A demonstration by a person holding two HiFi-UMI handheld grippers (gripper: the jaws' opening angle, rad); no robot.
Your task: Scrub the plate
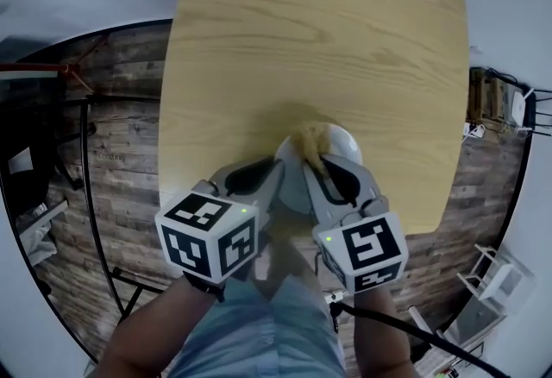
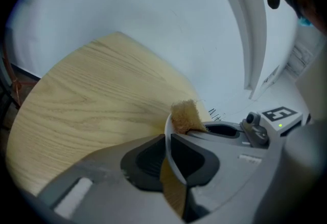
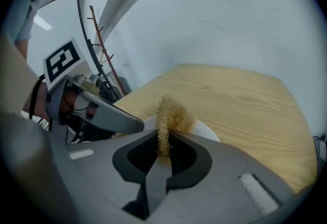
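A white plate (image 1: 347,143) is near the front edge of the light wooden table (image 1: 310,31). My left gripper (image 1: 278,169) is shut on the plate's near rim. In the left gripper view the thin rim (image 2: 174,168) runs edge-on between the jaws of the left gripper (image 2: 167,138). My right gripper (image 1: 319,167) is shut on a tan fibrous scrub pad (image 1: 309,143), which rests against the plate. In the right gripper view the pad (image 3: 169,113) sticks up out of the right gripper (image 3: 164,138) in front of the plate (image 3: 207,130). The left gripper's finger (image 3: 110,115) shows close at the left.
The table (image 3: 240,100) stretches away beyond the plate. The person's legs (image 1: 259,324) are at the table's front edge. A black metal frame (image 1: 95,195) stands on the plank floor at the left. Cables and boxes (image 1: 496,100) lie at the right.
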